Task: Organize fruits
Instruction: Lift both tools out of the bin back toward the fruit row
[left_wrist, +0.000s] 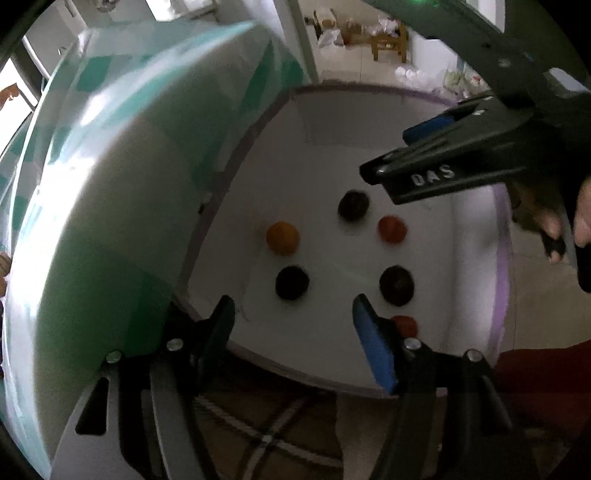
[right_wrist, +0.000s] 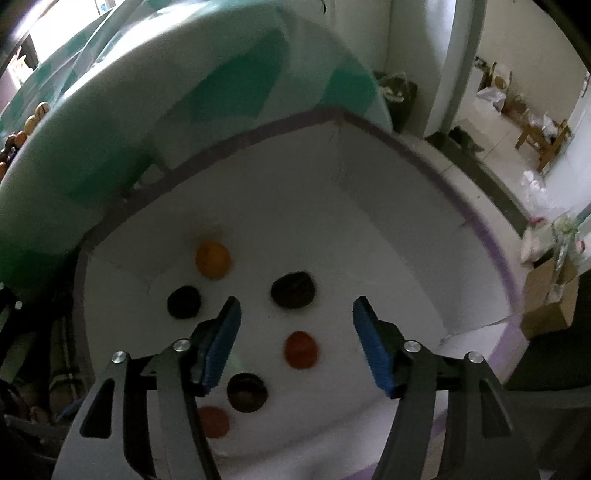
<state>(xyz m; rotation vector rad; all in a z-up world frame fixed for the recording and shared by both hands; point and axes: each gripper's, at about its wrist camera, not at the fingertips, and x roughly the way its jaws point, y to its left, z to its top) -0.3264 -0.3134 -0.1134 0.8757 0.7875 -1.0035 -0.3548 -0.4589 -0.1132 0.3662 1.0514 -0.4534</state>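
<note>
Inside the white box (right_wrist: 369, 221), six fruits lie apart: one orange (right_wrist: 213, 264), two red, three dark; above them left gripper (left_wrist: 293, 325) and right gripper (right_wrist: 297, 328) hang half-open, empty.

Left gripper (left_wrist: 293, 321) angled steeply down, jaws apart, nothing between; right gripper (right_wrist: 297, 325) the same, empty too.

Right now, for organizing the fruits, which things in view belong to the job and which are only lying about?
Belong to the job:
- orange fruit
- three dark fruits
- two red fruits
- white box holding them
- left gripper and right gripper, both open, nothing between the jaws

Lying about:
- wooden stool
- cardboard box
</note>
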